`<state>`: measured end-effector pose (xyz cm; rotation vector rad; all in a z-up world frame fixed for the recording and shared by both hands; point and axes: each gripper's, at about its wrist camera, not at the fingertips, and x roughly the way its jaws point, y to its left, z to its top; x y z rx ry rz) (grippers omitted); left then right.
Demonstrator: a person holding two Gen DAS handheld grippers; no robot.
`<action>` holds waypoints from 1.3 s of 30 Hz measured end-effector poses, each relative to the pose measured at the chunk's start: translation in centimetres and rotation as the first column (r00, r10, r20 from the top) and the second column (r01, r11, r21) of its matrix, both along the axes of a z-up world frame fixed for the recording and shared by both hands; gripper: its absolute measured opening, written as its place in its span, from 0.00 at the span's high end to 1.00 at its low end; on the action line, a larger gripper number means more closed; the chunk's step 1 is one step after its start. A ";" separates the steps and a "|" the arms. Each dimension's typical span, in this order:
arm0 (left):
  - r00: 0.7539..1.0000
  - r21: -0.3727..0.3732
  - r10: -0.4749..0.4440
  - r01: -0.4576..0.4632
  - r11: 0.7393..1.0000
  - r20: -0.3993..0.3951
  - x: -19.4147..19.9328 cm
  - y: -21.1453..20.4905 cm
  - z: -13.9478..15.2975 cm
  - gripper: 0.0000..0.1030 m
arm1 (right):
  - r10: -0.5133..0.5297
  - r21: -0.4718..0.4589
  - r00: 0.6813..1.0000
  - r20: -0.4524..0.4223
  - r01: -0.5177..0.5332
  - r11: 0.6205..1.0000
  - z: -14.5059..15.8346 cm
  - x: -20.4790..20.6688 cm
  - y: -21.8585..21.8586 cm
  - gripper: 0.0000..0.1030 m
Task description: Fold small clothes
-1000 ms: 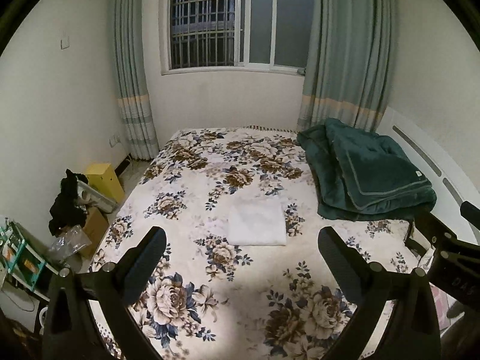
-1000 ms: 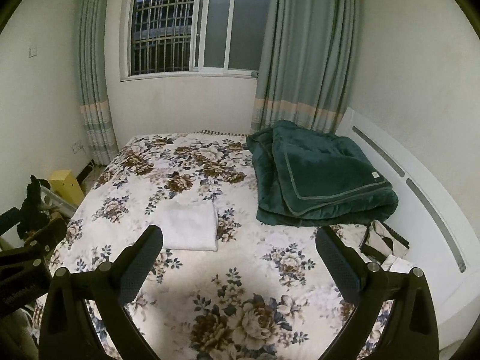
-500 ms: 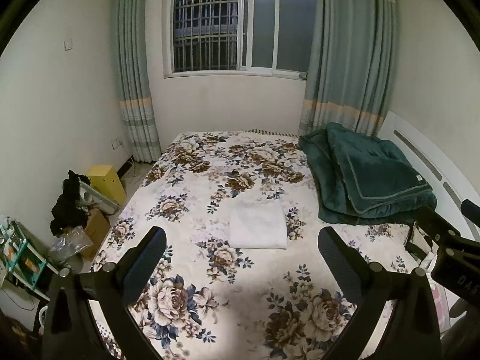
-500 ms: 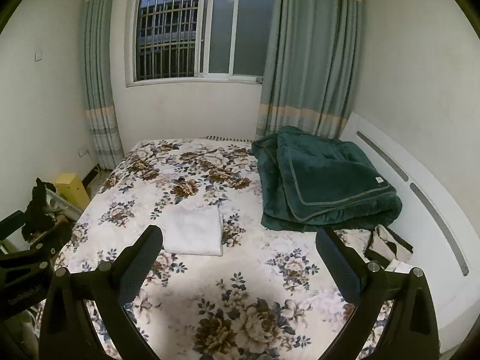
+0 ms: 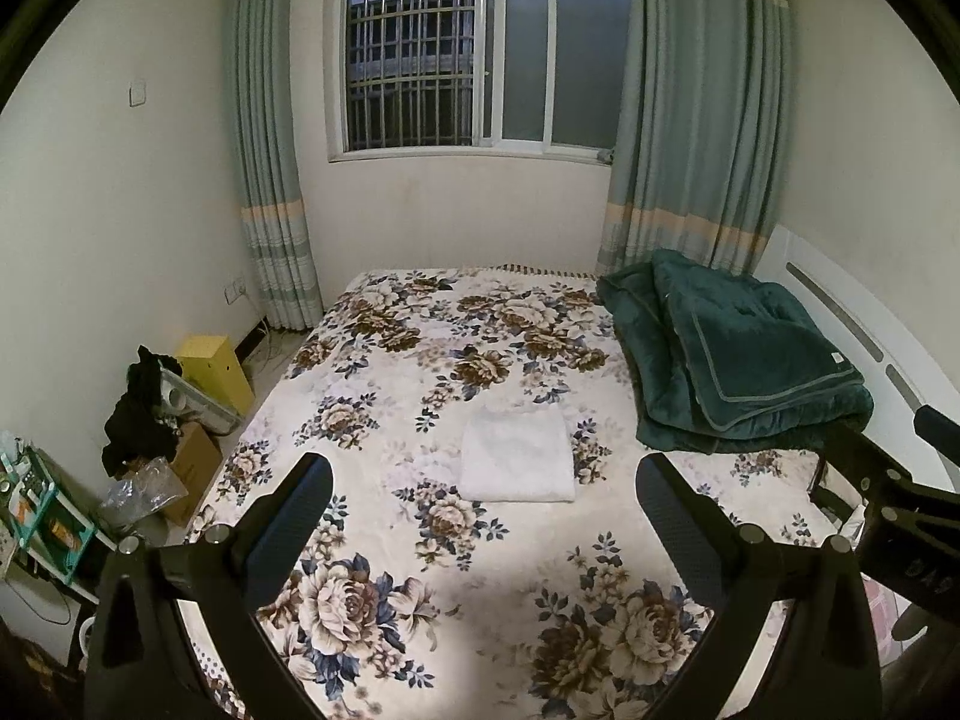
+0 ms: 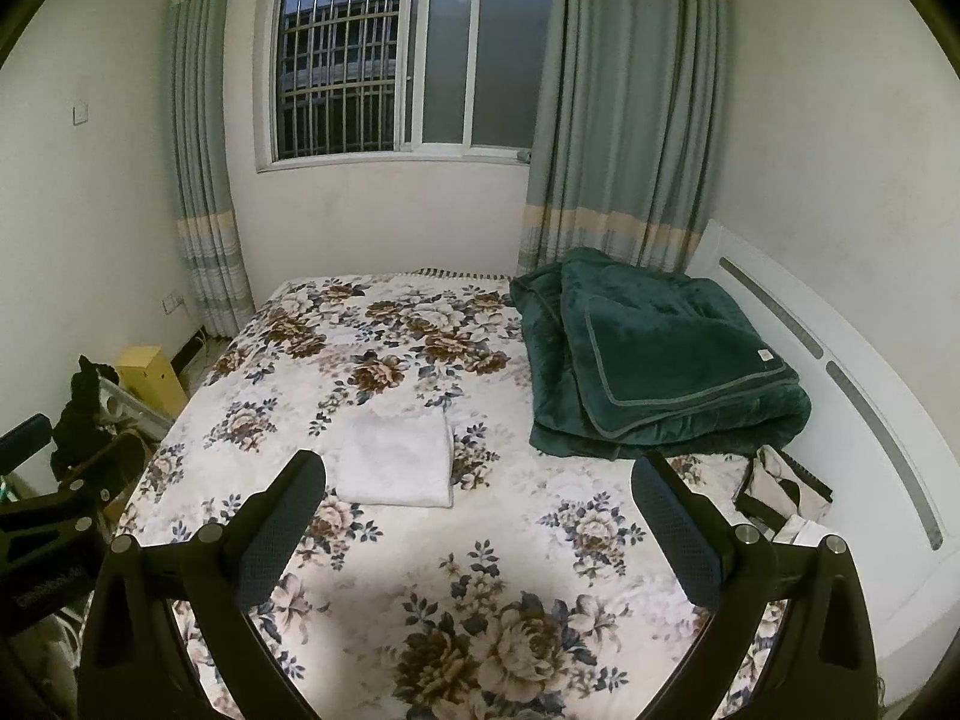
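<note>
A: How do the two grippers stand?

B: Both are spread wide with nothing between the fingers. The left gripper [image 5: 483, 483] hangs above the near end of the bed [image 5: 480, 618], well clear of the floral cover. The right gripper [image 6: 479, 480] does the same beside it.

A: Can each one see the other?

B: Yes. From the left wrist, part of the right gripper's black frame shows at the far right edge. From the right wrist, the left gripper's frame shows at the far left edge.

A: And the cloth?

B: A white folded cloth [image 5: 516, 456] lies flat on the bed, ahead of the left gripper and framed between its two fingers, though well beyond the tips. From the right wrist the cloth [image 6: 396, 462] sits ahead and to the left, just past the left finger's tip [image 6: 300, 480]. Neither gripper touches it.

A: Is it neatly folded?

B: It is a tidy rectangle with layered edges showing along the near side. What garment it is I cannot tell.

A: What else is on the bed?

B: A dark green blanket [image 5: 738, 360], folded in a thick pile, ahead and to the right of both grippers, next to the white headboard [image 6: 840, 360]. It lies apart from the cloth.

A: Anything further right?

B: A small patterned bag [image 6: 780, 486] just beyond the right gripper's right finger, between blanket and headboard.

A: And to the left?

B: A yellow box [image 5: 216, 369] and a dark heap of clothing [image 5: 138, 414] on the floor beside the bed.
</note>
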<state>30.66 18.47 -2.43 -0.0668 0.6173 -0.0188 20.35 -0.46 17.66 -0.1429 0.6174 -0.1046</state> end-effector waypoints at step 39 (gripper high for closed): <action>1.000 0.003 0.006 -0.007 1.000 0.014 -0.2 -1.0 1.4 0.00 | -0.007 0.007 1.000 -0.011 0.008 1.000 -1.2 -1.5 2.0 0.00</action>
